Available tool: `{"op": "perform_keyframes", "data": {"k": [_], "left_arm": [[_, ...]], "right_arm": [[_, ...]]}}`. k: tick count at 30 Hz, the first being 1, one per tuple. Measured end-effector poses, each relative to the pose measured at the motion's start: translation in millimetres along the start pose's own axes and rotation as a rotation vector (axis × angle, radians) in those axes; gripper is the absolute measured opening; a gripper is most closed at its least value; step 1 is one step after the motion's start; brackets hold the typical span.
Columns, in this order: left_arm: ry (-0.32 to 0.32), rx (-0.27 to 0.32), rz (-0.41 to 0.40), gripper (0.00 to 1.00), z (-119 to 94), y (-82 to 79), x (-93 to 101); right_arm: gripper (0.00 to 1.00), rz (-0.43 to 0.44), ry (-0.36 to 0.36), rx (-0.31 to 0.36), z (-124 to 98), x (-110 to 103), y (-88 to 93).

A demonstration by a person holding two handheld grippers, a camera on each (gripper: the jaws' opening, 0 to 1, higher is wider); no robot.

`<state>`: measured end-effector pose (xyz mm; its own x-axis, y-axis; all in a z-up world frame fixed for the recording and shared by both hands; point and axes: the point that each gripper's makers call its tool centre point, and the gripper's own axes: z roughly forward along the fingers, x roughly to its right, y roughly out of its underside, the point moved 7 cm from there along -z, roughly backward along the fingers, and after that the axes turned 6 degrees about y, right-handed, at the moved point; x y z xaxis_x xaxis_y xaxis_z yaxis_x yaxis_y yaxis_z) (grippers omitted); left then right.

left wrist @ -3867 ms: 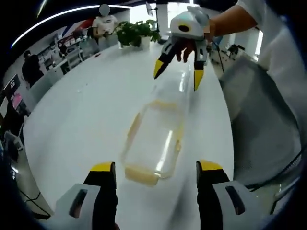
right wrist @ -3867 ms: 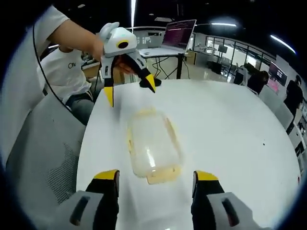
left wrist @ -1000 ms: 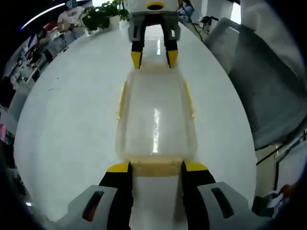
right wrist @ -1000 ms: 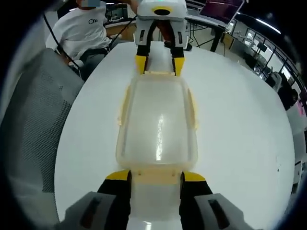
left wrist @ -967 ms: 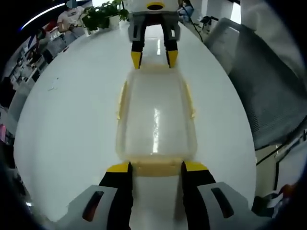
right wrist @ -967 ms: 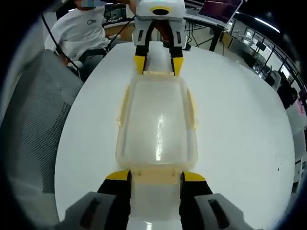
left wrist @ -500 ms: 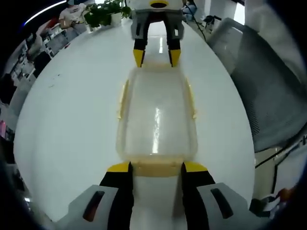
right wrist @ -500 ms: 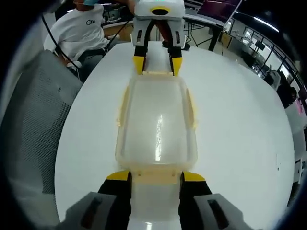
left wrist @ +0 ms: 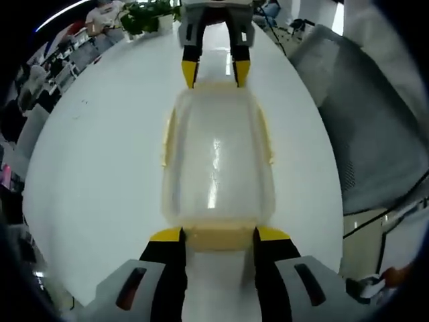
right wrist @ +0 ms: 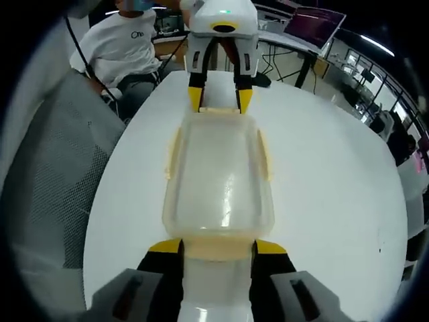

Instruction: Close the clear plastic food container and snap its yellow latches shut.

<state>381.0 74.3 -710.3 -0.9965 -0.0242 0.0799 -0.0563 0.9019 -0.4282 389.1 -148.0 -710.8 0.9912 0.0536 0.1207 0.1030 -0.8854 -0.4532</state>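
Flanking container end latches, both grippers

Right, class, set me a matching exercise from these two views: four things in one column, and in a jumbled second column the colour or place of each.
Things:
1. container
2. end latch
3. potted plant
4. laptop

Descriptions:
A. yellow, between the left claw's tips
B. green, beyond the table's far edge
C. clear, lying lengthwise on the white table
D. open, on a desk in the background

Pairs: 1-C, 2-A, 3-B, 4-D
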Motion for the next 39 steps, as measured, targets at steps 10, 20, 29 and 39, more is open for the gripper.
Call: {"op": "perform_keyframes", "data": {"k": [10, 20, 29, 39], "left_arm": [[-0.008, -0.002, 0.001, 0.37, -22.5, -20.5, 14.0], [-0.022, -0.008, 0.014, 0.37, -39.2, -49.0, 19.1], [-0.038, -0.013, 0.033, 0.37, -45.6, -79.2, 22.5], [-0.041, -0.004, 0.045, 0.37, -48.7, -107.1, 18.2]], "right_arm": [[0.36, -0.005, 0.003, 0.037, -28.0, -6.4, -2.4], [0.36, 0.005, 0.021, 0.053, -61.8, -10.8, 1.7], [0.36, 0.021, 0.023, 0.053, -88.1, -11.7, 13.3], [0.36, 0.03, 0.047, 0.044, -113.0, -10.5, 29.3]]}}
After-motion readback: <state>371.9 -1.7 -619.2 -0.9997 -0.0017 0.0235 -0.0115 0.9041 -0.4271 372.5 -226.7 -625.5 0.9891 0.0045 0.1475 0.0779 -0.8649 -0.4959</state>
